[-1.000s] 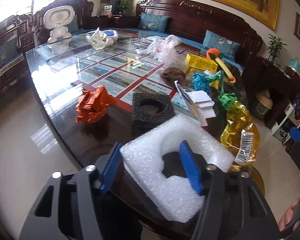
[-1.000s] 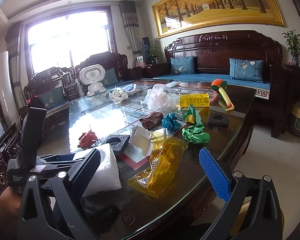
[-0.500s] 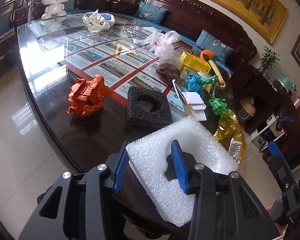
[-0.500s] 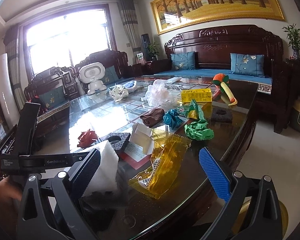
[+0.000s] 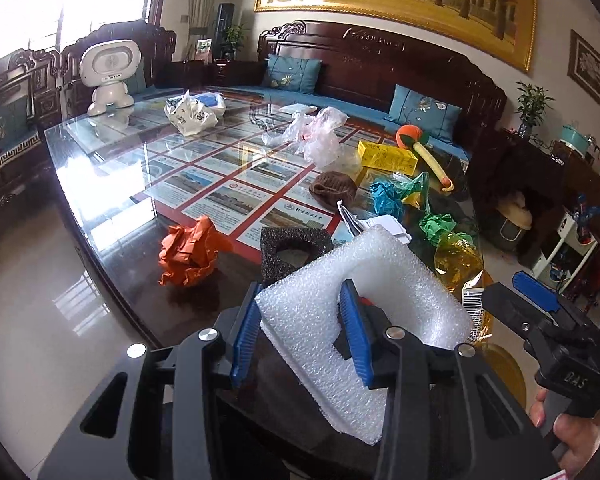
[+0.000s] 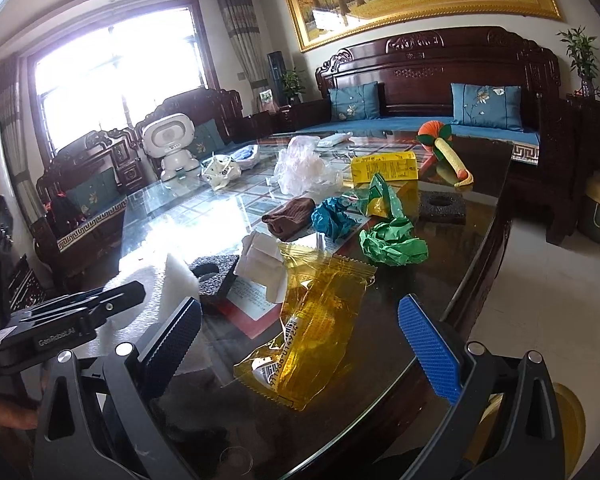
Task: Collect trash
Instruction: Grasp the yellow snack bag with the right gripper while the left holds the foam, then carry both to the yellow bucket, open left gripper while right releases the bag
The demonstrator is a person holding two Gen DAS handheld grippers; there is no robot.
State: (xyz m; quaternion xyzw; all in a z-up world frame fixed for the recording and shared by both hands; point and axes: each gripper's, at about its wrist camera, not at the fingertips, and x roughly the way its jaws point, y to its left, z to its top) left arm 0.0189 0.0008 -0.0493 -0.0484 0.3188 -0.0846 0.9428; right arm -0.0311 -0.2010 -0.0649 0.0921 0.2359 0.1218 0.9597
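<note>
My left gripper [image 5: 300, 332] is shut on a white foam block [image 5: 400, 280] with a cut-out, one finger in the hole, held above the glass table's near edge; the block also shows in the right wrist view [image 6: 176, 280]. My right gripper [image 6: 300, 344] is open and empty above a yellow plastic wrapper [image 6: 312, 328]. Other trash lies on the table [image 5: 112, 172]: orange crumpled paper [image 5: 188, 252], a black foam square [image 5: 292, 252], green crumpled paper [image 6: 392, 240], teal paper [image 6: 332, 216], white folded paper [image 6: 260, 260], clear plastic bags [image 6: 304, 164].
A brown cloth [image 6: 288, 216], yellow box [image 6: 384, 166], second black foam piece [image 6: 442, 206], carrot toy [image 6: 444, 148] and white robot figure [image 6: 168, 144] are on the table. A sofa [image 6: 420, 92] stands behind. Tiled floor lies left and right.
The left gripper has lifted and tilted up with the foam block, showing more of the room. The right gripper has stayed open and moved slightly closer over the yellow wrapper.
</note>
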